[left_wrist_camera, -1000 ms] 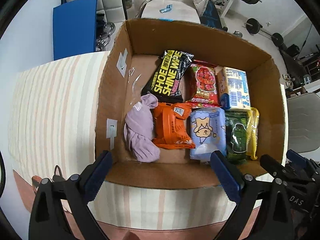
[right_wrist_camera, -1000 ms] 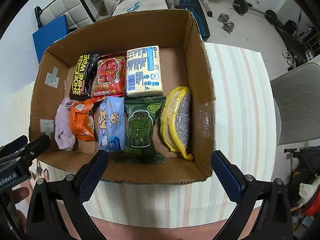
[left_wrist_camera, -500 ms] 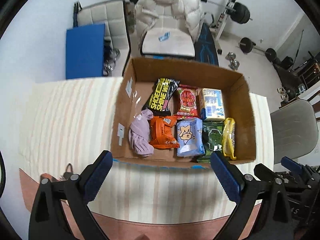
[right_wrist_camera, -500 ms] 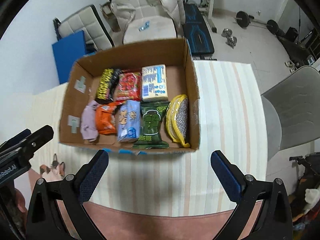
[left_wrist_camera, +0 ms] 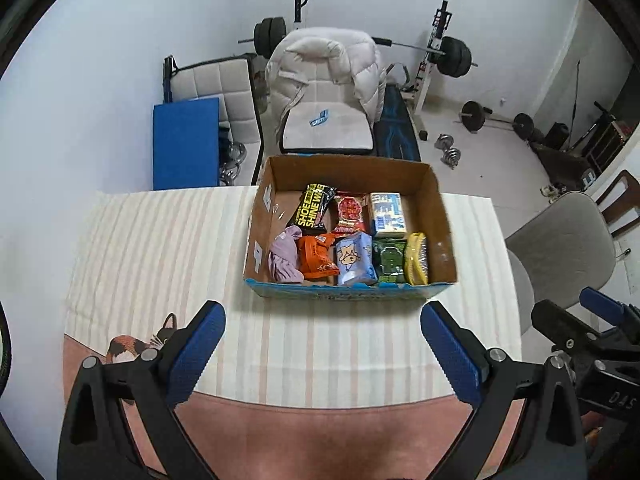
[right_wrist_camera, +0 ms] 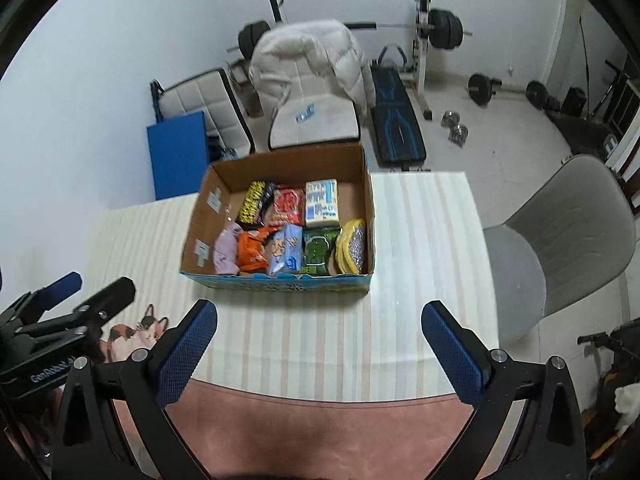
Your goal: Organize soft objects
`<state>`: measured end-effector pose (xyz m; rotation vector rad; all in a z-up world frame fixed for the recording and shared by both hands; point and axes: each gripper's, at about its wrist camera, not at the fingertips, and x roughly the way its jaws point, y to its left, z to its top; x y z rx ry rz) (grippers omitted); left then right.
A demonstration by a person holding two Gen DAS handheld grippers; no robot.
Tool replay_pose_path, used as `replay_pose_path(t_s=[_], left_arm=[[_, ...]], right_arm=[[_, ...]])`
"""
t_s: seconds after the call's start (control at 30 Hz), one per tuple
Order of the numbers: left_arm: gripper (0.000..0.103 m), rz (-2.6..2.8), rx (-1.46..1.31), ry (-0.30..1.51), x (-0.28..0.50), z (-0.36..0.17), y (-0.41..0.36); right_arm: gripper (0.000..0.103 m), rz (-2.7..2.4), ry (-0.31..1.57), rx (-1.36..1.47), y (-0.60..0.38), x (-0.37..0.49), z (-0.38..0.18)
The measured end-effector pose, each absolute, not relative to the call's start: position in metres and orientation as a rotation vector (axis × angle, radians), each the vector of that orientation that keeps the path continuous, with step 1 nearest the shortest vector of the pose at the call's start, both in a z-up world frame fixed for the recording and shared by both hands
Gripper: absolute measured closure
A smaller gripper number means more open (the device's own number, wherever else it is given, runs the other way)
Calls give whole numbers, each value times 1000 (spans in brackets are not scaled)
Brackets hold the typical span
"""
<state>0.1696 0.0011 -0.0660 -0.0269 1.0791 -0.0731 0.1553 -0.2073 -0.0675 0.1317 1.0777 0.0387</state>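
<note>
Cardboard box (left_wrist_camera: 440, 232) sits on the striped worktop (left_wrist_camera: 160, 256), toward its far edge; all soft objects lie inside it.

Contents, placed relative to the box: lilac cloth (left_wrist_camera: 285, 256) at the near left corner; orange packet (left_wrist_camera: 317, 256), blue tissue pack (left_wrist_camera: 354, 258) and green packet (left_wrist_camera: 389, 255) along the near wall; yellow scouring sponge (left_wrist_camera: 416, 258) at the near right. Behind them, toward the far wall: black shoe-wipe pack (left_wrist_camera: 314, 210), red packet (left_wrist_camera: 350, 214), pale tissue block (left_wrist_camera: 387, 215).

Handling, by judgement: all light and compressible. Film wrappers are likely slippery; grip each across its short width at mid-body. The cloth is limp; pinch a bunched fold.

Orientation: packets lie flat, long axes running from near wall to far wall. The sponge stands on edge, same axis.

Left claw (left_wrist_camera: 322, 354) and right claw (right_wrist_camera: 320, 354) hover near the worktop's front edge, well apart from the box, both spread wide and empty.
</note>
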Motion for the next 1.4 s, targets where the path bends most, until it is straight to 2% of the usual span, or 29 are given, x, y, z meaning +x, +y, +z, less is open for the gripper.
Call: replay_pose_path(t_s=[0.27,0.67,1.4], left_arm=[[3,-84,-49,1009,127,-22,2],[3,-66,-36,965,90,4,4],[3,-50,-22,859,87,18,2]], right_arm=[[0,52,1007,86,-195,102,-20],[0,53,963,55,-193,58,12],[0,-34,858,33,-199,67,33]])
